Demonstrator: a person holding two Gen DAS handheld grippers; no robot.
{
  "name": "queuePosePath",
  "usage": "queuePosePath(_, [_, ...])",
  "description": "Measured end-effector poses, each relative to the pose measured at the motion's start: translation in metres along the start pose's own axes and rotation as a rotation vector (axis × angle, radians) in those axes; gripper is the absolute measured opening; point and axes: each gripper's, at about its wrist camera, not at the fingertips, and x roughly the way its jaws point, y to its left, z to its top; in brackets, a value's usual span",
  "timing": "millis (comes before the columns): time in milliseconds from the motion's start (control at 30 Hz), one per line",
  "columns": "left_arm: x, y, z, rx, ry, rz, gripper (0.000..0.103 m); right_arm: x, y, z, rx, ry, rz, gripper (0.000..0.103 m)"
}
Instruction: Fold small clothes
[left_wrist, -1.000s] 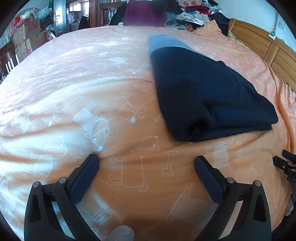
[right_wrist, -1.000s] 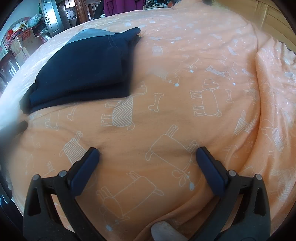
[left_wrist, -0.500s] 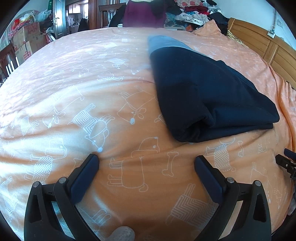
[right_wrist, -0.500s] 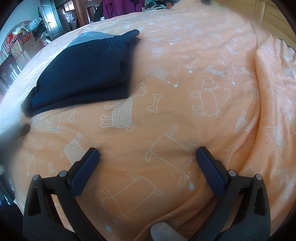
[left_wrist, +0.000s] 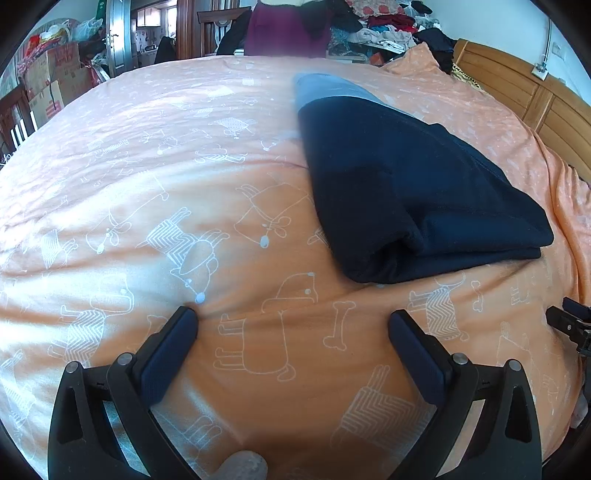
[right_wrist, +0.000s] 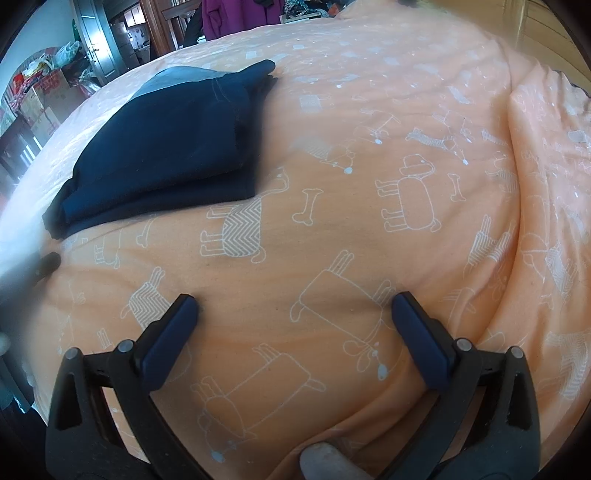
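A dark navy garment (left_wrist: 402, 192) lies folded on the orange bedspread, with a light grey-blue band at its far end. In the left wrist view it sits ahead and to the right of my left gripper (left_wrist: 293, 319), which is open over bare bedding. In the right wrist view the same folded garment (right_wrist: 166, 155) lies ahead at the upper left, well away from my right gripper (right_wrist: 295, 306), also open with nothing between its fingers. The tip of the right gripper shows at the right edge of the left wrist view, the left gripper's tip at the left edge of the right view.
The orange bedspread (left_wrist: 147, 184) printed with white dogs and bones covers the bed. A wooden headboard (left_wrist: 535, 96) runs along the right. Piled clothes (left_wrist: 369, 26), cardboard boxes (left_wrist: 48, 81) and a door stand beyond the far side. A raised fold of bedding (right_wrist: 546, 184) lies at right.
Both grippers stay open and nearly still. The views shift only slightly; the folded garment lies as before.
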Motion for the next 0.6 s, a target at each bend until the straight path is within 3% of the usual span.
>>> queuePosePath(133, [-0.001,0.001,-0.001,-0.003,-0.005,-0.008,0.103,-0.001,0.003,0.001,-0.022,0.021,-0.005,0.103])
queuePosePath(300, [-0.003,0.004,-0.003,-0.008,-0.015,-0.019,0.103,0.000,-0.001,0.012,-0.147,0.111,0.027,0.103])
queuePosePath(467, [-0.006,0.005,-0.006,-0.009,-0.025,-0.022,0.103,-0.002,-0.022,0.003,-0.076,0.057,0.031,0.103])
queuePosePath(600, [-0.007,0.004,-0.007,-0.010,-0.029,-0.024,0.103,0.001,-0.021,0.003,-0.044,0.062,0.022,0.103])
